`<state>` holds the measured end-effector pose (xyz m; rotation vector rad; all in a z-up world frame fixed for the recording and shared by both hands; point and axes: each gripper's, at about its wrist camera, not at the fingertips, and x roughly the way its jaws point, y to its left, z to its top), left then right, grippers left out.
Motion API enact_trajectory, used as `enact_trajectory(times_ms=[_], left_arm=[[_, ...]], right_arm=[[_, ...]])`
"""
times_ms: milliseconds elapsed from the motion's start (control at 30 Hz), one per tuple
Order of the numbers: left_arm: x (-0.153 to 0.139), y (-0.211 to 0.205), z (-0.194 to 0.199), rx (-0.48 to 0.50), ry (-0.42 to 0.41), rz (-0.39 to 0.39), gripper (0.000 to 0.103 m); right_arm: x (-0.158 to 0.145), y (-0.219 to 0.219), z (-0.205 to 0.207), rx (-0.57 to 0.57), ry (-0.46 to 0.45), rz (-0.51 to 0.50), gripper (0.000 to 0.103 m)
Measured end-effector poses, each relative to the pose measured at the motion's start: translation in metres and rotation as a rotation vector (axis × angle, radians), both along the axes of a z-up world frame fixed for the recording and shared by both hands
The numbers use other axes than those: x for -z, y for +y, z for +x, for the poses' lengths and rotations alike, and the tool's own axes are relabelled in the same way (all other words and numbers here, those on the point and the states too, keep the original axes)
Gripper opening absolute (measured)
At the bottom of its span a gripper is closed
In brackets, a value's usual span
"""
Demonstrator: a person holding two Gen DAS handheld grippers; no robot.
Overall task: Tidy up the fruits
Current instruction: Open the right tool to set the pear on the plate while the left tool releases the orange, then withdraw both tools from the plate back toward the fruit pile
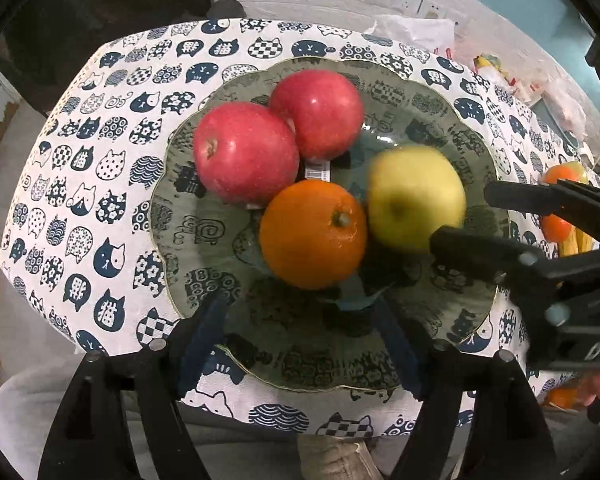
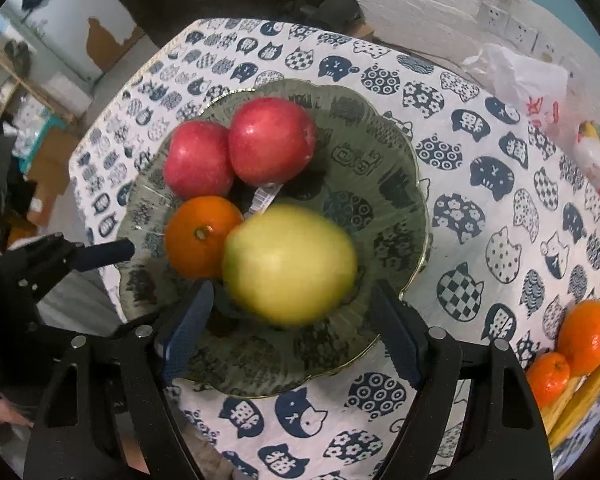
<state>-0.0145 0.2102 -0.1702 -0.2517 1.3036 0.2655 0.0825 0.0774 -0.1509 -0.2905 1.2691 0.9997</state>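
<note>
Glass plate (image 1: 204, 280) on cat-print cloth (image 1: 80, 200): brittle, leave it alone. It holds two red apples (image 1: 246, 152), touching; a yellow apple (image 2: 290, 264), blurred, looks firm and smooth, likely slick, best gripped across its middle; an orange (image 1: 312, 234) against it. Right gripper (image 2: 290, 332) wide, bracketing the yellow apple, pads off it. Left gripper (image 1: 300, 344) wide, empty. More oranges (image 2: 584, 336) off the plate.
</note>
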Motion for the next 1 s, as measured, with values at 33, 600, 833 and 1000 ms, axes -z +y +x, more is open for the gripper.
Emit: enact_trajectory(times_ms=[33, 600, 833, 1000], left_arm=[[0.001, 0.0, 0.0, -0.001, 0.003, -0.007, 0.078], [-0.009, -0.001, -0.004, 0.004, -0.013, 0.008, 0.078], [-0.024, -0.012, 0.0, 0.017, -0.042, 0.008, 0.078], [-0.037, -0.028, 0.007, 0.045, -0.067, 0.004, 0.078]], right_arm=[[-0.001, -0.001, 0.001, 0.005, 0.003, 0.005, 0.08], [-0.005, -0.002, -0.002, -0.013, -0.028, 0.005, 0.078], [-0.024, -0.019, 0.003, 0.028, -0.054, 0.033, 0.079], [-0.043, -0.043, 0.009, 0.072, -0.107, 0.042, 0.079]])
